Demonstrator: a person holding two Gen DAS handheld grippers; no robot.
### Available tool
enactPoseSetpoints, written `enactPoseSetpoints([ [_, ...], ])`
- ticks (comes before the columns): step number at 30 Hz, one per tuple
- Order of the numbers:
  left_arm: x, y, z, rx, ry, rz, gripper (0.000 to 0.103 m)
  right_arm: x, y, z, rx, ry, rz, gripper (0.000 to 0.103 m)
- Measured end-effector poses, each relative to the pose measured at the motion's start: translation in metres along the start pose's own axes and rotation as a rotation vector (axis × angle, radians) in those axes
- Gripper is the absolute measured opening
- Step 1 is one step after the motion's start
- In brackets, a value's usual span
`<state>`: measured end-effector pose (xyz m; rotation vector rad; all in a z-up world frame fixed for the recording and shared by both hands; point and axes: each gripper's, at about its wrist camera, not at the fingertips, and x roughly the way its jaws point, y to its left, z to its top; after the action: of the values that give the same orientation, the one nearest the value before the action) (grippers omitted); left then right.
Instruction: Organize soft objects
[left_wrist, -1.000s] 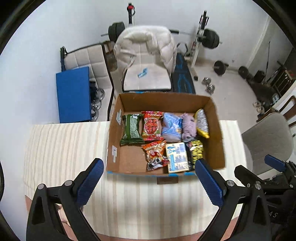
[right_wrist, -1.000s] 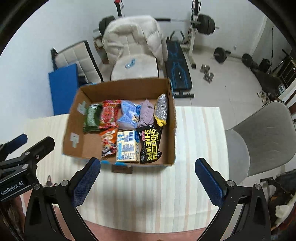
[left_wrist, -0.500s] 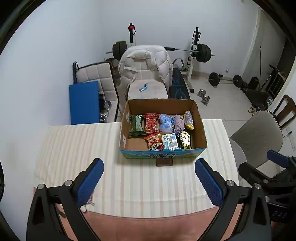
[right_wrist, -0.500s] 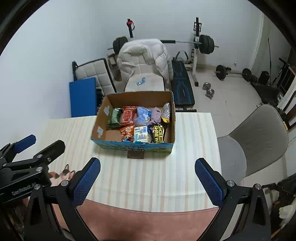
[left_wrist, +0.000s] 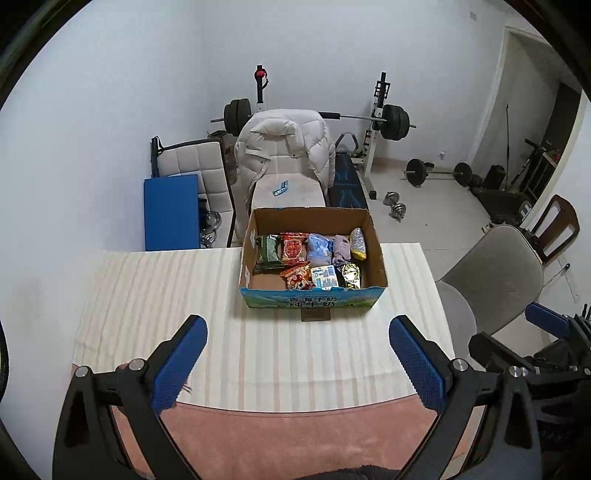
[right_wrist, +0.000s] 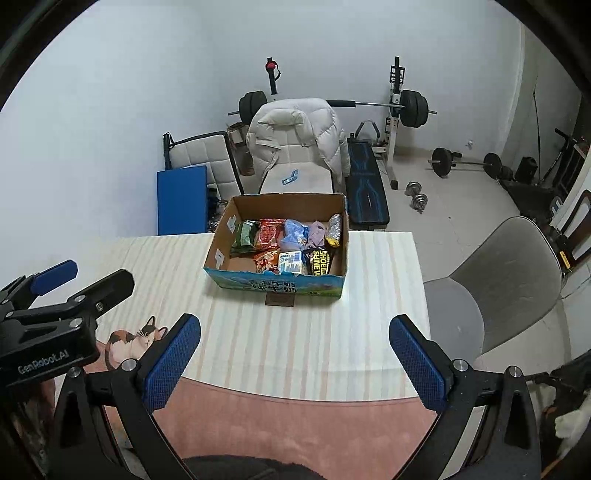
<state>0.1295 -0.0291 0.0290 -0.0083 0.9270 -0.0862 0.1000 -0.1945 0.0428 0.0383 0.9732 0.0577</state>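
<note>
An open cardboard box (left_wrist: 314, 297) stands on the striped table (left_wrist: 184, 295), also in the right wrist view (right_wrist: 275, 284). It holds several soft packets in rows: a green one (left_wrist: 266, 249), a red one (left_wrist: 293, 248), a blue bag (left_wrist: 319, 246), a purple cloth (left_wrist: 341, 248), and a black shoe-wipe packet (right_wrist: 320, 261). My left gripper (left_wrist: 297, 360) is open and empty, well back from the box over the table's near edge. My right gripper (right_wrist: 293, 360) is open and empty, equally far back.
A grey chair (left_wrist: 495, 273) stands right of the table. A chair with a white jacket (left_wrist: 284, 147) is behind the box. A blue pad (left_wrist: 170, 212) leans on the wall. Weights and a bench (right_wrist: 367, 195) fill the floor. A pink mat (right_wrist: 295, 417) covers the table's near edge.
Both grippers have pulled back and up from the box, which now looks smaller and farther away. Both stay open and empty.
</note>
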Motion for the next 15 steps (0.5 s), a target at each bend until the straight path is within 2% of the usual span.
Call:
enactPoseSetpoints([
  [15,-0.006,-0.007,-0.003,-0.024,-0.062,0.025,0.103,-0.017,-0.013,0.016,0.025,-0.087,-0.077,0.103],
])
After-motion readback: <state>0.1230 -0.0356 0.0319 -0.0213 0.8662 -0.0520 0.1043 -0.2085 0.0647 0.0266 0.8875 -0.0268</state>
